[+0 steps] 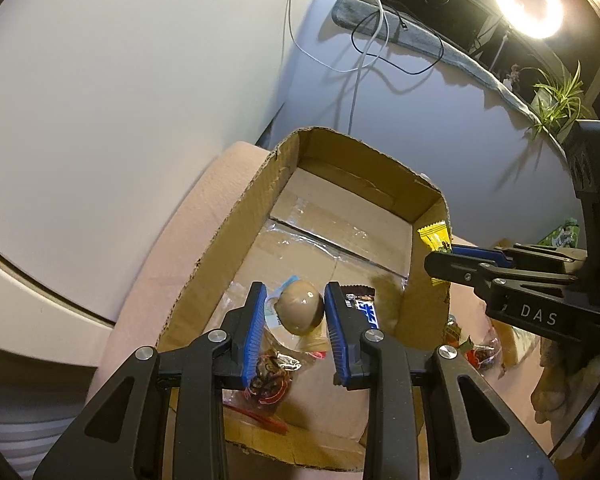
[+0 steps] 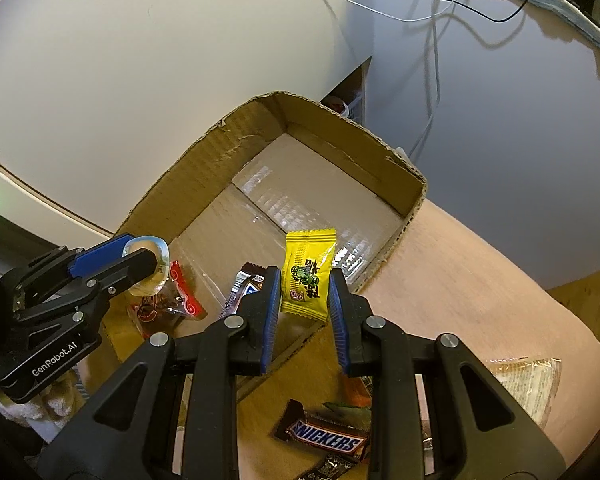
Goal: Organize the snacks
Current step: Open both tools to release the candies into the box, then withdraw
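My left gripper (image 1: 295,308) pinches a wrapped brown egg (image 1: 301,307) above the near end of the cardboard box (image 1: 228,236). My right gripper (image 2: 305,294) clamps a yellow snack packet (image 2: 306,276) over the box's right wall.
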The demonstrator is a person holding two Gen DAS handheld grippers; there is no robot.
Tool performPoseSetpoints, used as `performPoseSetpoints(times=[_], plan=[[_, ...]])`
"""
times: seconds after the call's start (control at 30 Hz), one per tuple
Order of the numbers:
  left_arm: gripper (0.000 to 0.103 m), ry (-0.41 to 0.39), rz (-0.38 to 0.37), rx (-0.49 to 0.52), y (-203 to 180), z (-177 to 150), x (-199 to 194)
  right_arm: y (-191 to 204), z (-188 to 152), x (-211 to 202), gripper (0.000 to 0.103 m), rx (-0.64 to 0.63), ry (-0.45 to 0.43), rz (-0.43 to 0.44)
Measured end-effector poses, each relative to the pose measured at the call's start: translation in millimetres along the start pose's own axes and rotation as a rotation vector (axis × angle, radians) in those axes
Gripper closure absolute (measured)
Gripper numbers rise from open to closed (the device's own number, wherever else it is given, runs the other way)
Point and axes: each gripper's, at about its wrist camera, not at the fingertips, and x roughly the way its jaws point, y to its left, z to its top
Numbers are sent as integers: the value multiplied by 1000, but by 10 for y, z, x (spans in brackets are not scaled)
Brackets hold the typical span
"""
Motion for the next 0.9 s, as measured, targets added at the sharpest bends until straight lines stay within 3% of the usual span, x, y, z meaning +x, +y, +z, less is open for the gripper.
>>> performPoseSetpoints(times=[0.07, 0.13, 0.2, 0.37, 0.63, 0.9], plan=[[70, -1, 4, -1, 4, 19, 1, 4, 11, 13, 73, -5, 3, -2], [60, -3, 6, -5, 6, 35, -2, 10, 21, 6, 58, -10, -3, -5], [59, -6, 10, -6, 8, 42, -6, 13, 28, -13, 46, -13, -17, -9], [59, -8, 12, -1, 2, 30, -19, -6, 30, -65, 36, -8, -30, -14], [59, -16, -9, 7, -72, 9, -91, -105, -65, -192, 35, 3, -57, -13], [59, -11, -67, 54, -313, -111, -226, -360, -369, -441, 35, 30, -63, -45]])
